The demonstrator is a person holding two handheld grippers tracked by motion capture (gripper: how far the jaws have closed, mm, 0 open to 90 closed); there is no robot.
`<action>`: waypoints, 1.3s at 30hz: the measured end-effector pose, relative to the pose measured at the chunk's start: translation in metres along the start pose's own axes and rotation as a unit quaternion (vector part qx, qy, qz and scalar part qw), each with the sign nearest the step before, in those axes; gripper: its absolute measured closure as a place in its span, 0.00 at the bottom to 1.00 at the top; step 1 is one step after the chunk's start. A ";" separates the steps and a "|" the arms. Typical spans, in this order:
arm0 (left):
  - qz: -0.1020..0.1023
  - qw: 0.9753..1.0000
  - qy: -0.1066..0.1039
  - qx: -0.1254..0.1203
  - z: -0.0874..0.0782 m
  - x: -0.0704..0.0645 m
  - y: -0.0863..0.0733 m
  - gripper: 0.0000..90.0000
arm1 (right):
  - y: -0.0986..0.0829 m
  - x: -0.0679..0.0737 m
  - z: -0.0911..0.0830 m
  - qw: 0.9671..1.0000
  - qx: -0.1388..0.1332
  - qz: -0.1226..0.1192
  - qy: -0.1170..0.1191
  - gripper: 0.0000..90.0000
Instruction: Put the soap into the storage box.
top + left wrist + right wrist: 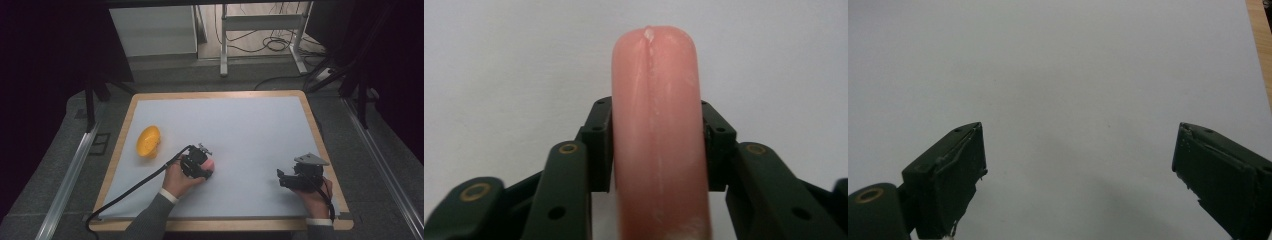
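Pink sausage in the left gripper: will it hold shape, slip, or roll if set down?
The pink sausage probably holds shape: it stands straight past the left gripper fingers with no visible sag or pinch dent. Its smooth, slightly glossy skin suggests it could slip under a light squeeze. Being round, it would likely roll if laid on the white sheet.

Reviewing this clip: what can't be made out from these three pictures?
- Pink object: its near end runs off the bottom edge of the left gripper view; in the high view the left gripper and hand cover most of it, so its full shape is unclear.
- Yellow bowl: lies tilted and small in the high view; its contents cannot be told.
- Right gripper: its jaws are cut off by the bottom edge of its own view.
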State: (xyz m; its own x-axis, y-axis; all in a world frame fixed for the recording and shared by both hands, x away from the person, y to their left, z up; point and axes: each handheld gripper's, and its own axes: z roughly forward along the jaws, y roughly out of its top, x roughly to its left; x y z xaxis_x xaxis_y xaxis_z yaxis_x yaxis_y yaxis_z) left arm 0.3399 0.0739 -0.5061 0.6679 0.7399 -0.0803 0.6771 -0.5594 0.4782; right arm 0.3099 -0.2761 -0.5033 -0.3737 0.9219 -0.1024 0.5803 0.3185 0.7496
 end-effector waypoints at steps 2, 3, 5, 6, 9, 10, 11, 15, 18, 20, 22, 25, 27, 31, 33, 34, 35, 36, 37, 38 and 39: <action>0.001 1.000 0.001 -0.001 0.000 0.000 0.000 0.66 | 0.000 0.000 0.000 1.000 0.000 0.000 -0.001 0.07; 0.001 1.000 0.001 -0.001 0.000 0.000 0.000 0.66 | 0.000 0.000 0.000 1.000 -0.001 0.000 -0.002 0.07; 0.002 1.000 0.001 -0.001 0.000 0.000 0.000 0.66 | 0.000 -0.001 0.000 1.000 -0.002 0.002 -0.002 0.07; 0.002 1.000 0.001 -0.002 0.000 0.000 0.000 0.66 | 0.000 -0.001 -0.001 1.000 -0.003 0.003 -0.002 0.07; 0.002 1.000 0.002 -0.004 -0.001 0.001 0.000 0.66 | 0.000 -0.002 -0.001 1.000 -0.004 0.004 -0.003 0.07; 0.002 1.000 0.002 -0.006 -0.002 0.001 0.000 0.66 | 0.000 -0.002 -0.002 1.000 -0.004 0.004 -0.003 0.07; 0.003 1.000 0.002 -0.007 -0.004 0.001 0.000 0.67 | 0.000 -0.002 -0.002 1.000 -0.004 0.004 -0.004 0.07; 0.003 1.000 0.000 -0.018 -0.011 0.003 0.000 0.67 | 0.000 -0.002 -0.002 1.000 -0.006 0.004 -0.005 0.07; 0.003 1.000 -0.003 -0.028 -0.018 0.005 -0.001 0.66 | 0.000 -0.002 -0.003 1.000 -0.008 0.002 -0.006 0.07; 0.002 0.999 -0.004 -0.032 -0.021 0.007 -0.002 0.67 | 0.000 -0.002 -0.003 1.000 -0.008 0.002 -0.006 0.07; -0.001 0.999 -0.003 -0.036 -0.023 0.008 -0.003 0.66 | 0.000 -0.002 -0.002 1.000 -0.008 0.003 -0.006 0.07; -0.002 0.999 -0.001 -0.038 -0.025 0.011 -0.005 0.67 | 0.000 -0.001 -0.001 1.000 -0.006 0.002 -0.008 0.07; -0.006 0.999 -0.002 -0.042 -0.028 0.013 -0.008 0.67 | 0.000 -0.001 -0.001 1.000 -0.006 0.000 -0.006 0.07; -0.008 0.999 -0.001 -0.045 -0.030 0.015 -0.009 0.67 | 0.000 -0.001 -0.001 1.000 -0.005 0.000 -0.007 0.07; -0.009 0.999 -0.001 -0.047 -0.032 0.016 -0.010 0.67 | 0.000 -0.001 -0.001 1.000 -0.005 0.000 -0.007 0.07; -0.007 0.999 0.000 -0.045 -0.034 0.017 -0.010 0.67 | 0.000 -0.001 -0.001 1.000 -0.006 0.000 -0.007 0.07; -0.007 0.999 0.000 -0.048 -0.035 0.017 -0.010 0.67 | 0.000 -0.001 -0.001 1.000 -0.006 0.000 -0.007 0.07; -0.005 0.999 0.001 -0.048 -0.037 0.017 -0.011 0.67 | 0.000 -0.001 -0.002 1.000 -0.007 -0.001 -0.005 0.07; -0.007 0.999 0.001 -0.051 -0.038 0.017 -0.011 0.67 | 0.000 -0.001 -0.002 1.000 -0.008 0.000 -0.006 0.07; -0.007 0.999 0.001 -0.053 -0.039 0.017 -0.011 0.67 | 0.000 -0.001 -0.002 1.000 -0.007 0.000 -0.006 0.07; -0.004 0.999 0.001 -0.055 -0.041 0.017 -0.011 0.67 | 0.000 -0.001 -0.002 1.000 -0.007 -0.001 -0.006 0.07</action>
State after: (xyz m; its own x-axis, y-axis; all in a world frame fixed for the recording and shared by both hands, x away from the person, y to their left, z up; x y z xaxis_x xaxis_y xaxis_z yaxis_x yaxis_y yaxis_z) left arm 0.3310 0.1081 -0.4772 0.6620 0.7450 -0.0821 0.6444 -0.5098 0.5699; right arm 0.3090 -0.2772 -0.5021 -0.3658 0.9240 -0.1111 0.5690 0.3165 0.7590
